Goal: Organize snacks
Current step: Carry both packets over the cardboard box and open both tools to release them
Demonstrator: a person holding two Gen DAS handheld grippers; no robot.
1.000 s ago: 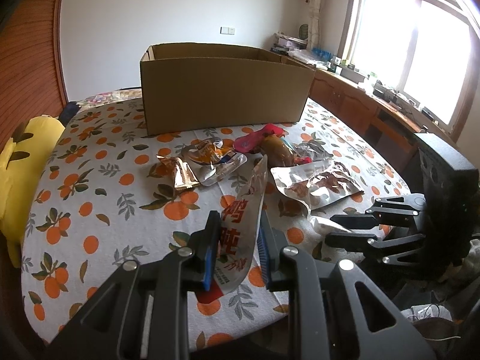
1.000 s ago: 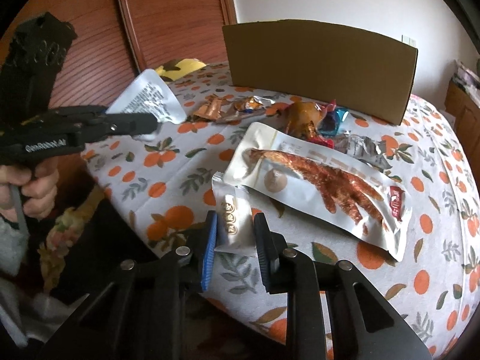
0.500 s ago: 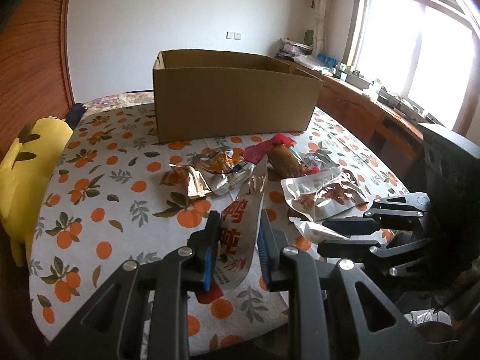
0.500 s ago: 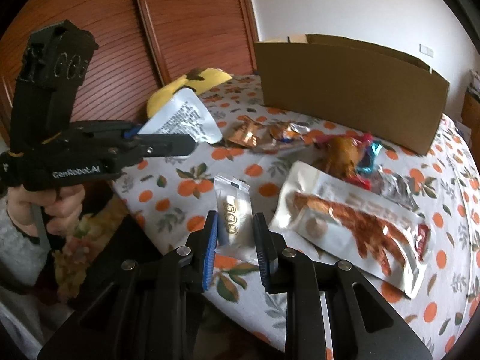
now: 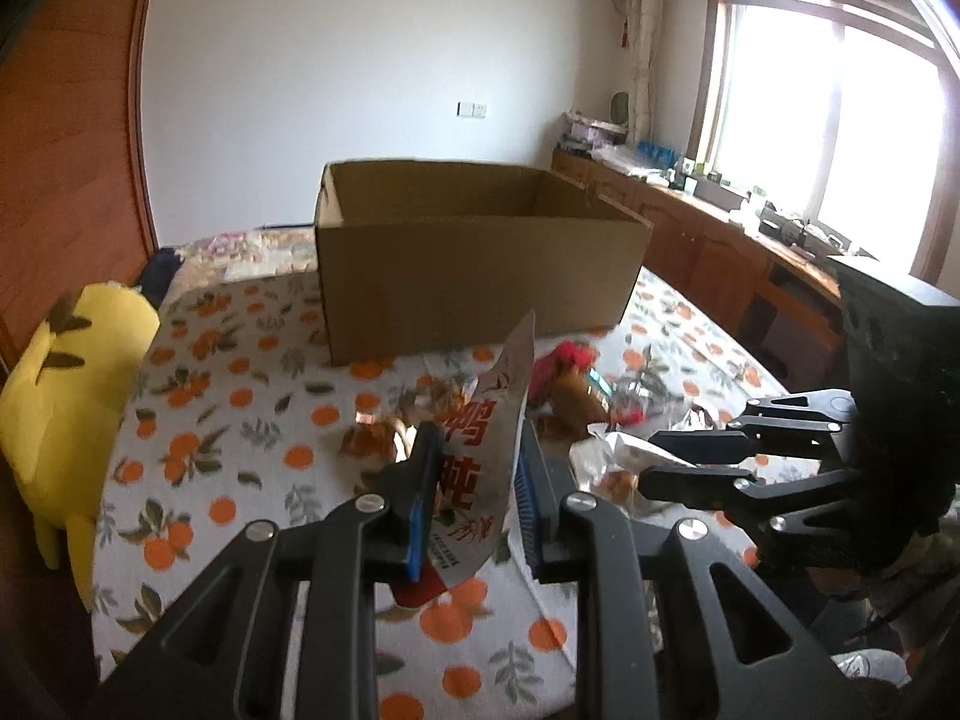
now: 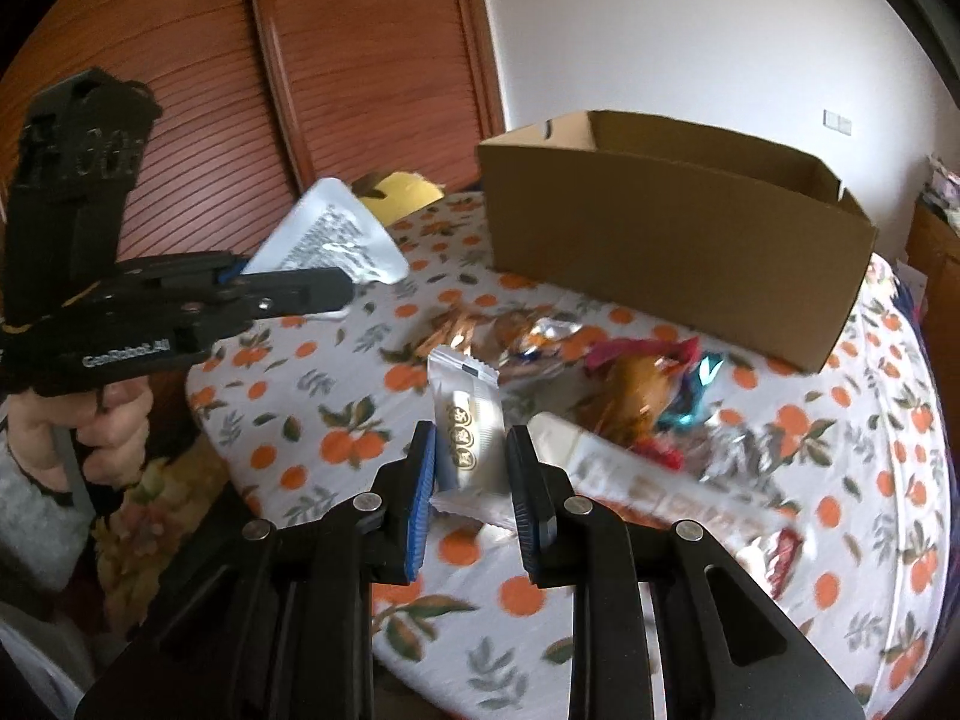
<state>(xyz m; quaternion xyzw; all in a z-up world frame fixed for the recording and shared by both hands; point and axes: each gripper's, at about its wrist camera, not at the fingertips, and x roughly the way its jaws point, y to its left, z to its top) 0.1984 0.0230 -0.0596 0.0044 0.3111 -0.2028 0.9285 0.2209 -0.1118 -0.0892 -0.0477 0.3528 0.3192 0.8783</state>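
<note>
My left gripper (image 5: 477, 486) is shut on a silver snack pouch with red characters (image 5: 486, 456), held up above the table; the pouch also shows in the right wrist view (image 6: 327, 237). My right gripper (image 6: 471, 468) is shut on a small white snack packet (image 6: 468, 420), lifted above the table. It also shows in the left wrist view (image 5: 651, 456). An open cardboard box (image 5: 474, 258) stands at the far side of the table (image 6: 666, 228). Several loose snack packets (image 6: 636, 384) lie between the grippers and the box, among them a long white pouch (image 6: 660, 492).
The round table has an orange-print cloth (image 5: 240, 420). A yellow plush toy (image 5: 72, 384) sits at the left edge. Wooden doors (image 6: 360, 60) are at the left, a wooden counter under a window (image 5: 750, 240) at the right.
Both grippers have risen with their packets, so the box's open top now shows. The small white packet has left the table.
</note>
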